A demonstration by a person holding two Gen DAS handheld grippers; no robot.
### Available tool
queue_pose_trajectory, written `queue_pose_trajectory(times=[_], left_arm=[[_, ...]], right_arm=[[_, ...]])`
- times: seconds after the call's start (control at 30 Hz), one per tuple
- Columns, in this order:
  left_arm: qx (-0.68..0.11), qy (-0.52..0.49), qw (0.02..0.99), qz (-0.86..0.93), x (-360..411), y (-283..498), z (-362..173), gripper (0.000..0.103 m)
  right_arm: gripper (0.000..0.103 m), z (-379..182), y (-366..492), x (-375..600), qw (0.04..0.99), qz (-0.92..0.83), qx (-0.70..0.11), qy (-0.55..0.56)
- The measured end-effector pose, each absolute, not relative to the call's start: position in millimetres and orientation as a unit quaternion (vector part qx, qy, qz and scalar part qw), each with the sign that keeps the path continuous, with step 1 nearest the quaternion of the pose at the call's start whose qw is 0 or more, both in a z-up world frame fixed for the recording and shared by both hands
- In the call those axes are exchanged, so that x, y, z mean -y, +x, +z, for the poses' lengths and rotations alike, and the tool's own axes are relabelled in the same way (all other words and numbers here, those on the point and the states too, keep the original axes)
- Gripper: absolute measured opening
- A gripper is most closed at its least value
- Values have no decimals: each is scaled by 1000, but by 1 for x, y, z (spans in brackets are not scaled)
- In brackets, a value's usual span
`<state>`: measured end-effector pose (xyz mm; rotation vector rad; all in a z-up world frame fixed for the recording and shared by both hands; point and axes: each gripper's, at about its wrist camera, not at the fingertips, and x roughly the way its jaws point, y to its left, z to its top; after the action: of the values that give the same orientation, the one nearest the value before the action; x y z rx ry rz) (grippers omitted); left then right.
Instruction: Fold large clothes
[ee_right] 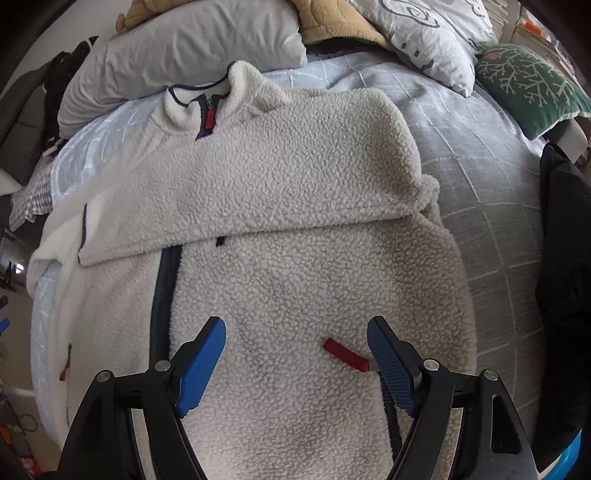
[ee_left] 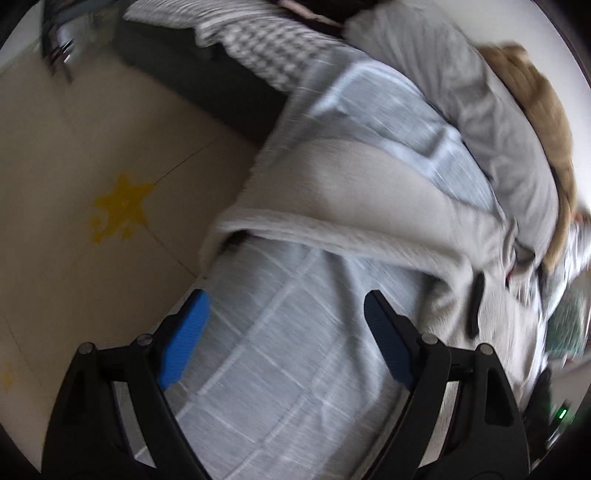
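A cream fleece jacket (ee_right: 295, 229) with a dark zip and red zip pulls lies flat on the bed. One sleeve (ee_right: 258, 177) is folded across its chest. My right gripper (ee_right: 295, 336) is open and empty just above the jacket's lower body, beside a red pocket pull (ee_right: 345, 354). In the blurred left wrist view the jacket (ee_left: 351, 206) lies ahead, at the bed's edge. My left gripper (ee_left: 284, 306) is open and empty over the checked bedsheet (ee_left: 280, 350), short of the jacket's near edge.
The bed's light blue checked sheet (ee_right: 480, 155) extends to the right of the jacket. A grey pillow (ee_right: 177, 51), a tan blanket (ee_right: 332, 22), a white patterned pillow (ee_right: 432, 33) and a green cushion (ee_right: 528, 81) crowd the far side. The beige floor (ee_left: 92, 184) lies left of the bed.
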<state>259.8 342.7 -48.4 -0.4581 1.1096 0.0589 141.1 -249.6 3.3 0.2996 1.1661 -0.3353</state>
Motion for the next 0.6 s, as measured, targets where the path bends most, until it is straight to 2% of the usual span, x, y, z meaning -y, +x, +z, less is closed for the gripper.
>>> queue_pose_trajectory(times=[0.2,0.37,0.5,0.6], left_arm=[[-511,-325,795,38,-383,284,-83,86],[-482,-514,708,42,-413,300,-139,85],[-471,-555,682,64,-419,313,-160,82],[-480,-577,656,79,-419,324,-177,75]], right_arm=[[81,-11,146,250,803,-163,-559,128],[81,-21,149,248,796,-168,-570,116],[81,-24,149,244,794,-172,-575,98],[81,-26,149,242,794,-173,-576,86]])
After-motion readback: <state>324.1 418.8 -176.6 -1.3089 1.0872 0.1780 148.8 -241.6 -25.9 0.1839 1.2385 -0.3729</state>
